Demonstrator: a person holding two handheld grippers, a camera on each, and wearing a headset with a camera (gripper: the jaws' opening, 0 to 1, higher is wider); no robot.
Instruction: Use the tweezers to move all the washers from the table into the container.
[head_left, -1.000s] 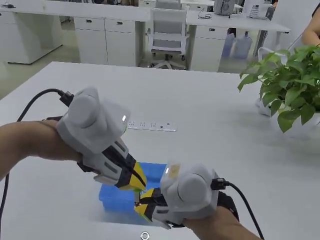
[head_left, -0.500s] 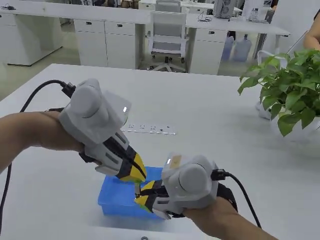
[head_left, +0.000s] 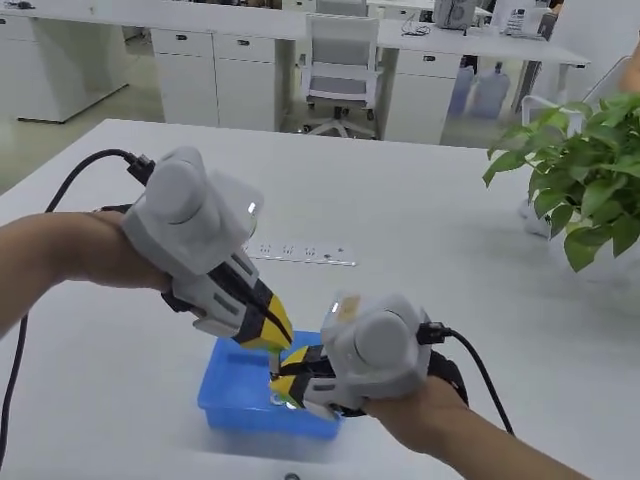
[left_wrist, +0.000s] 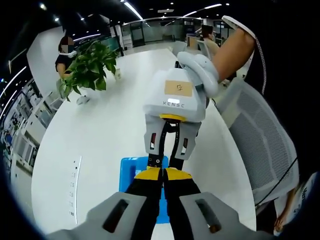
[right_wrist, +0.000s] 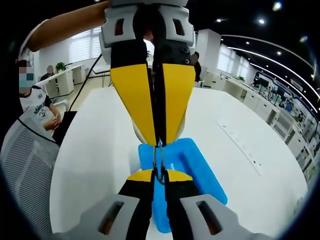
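Right gripper shifted, pinching thin metal tweezers.

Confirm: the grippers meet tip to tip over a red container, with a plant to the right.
Not red: the head view shows a blue container. The left gripper and right gripper do meet tip to tip over it, with a plant to the right.
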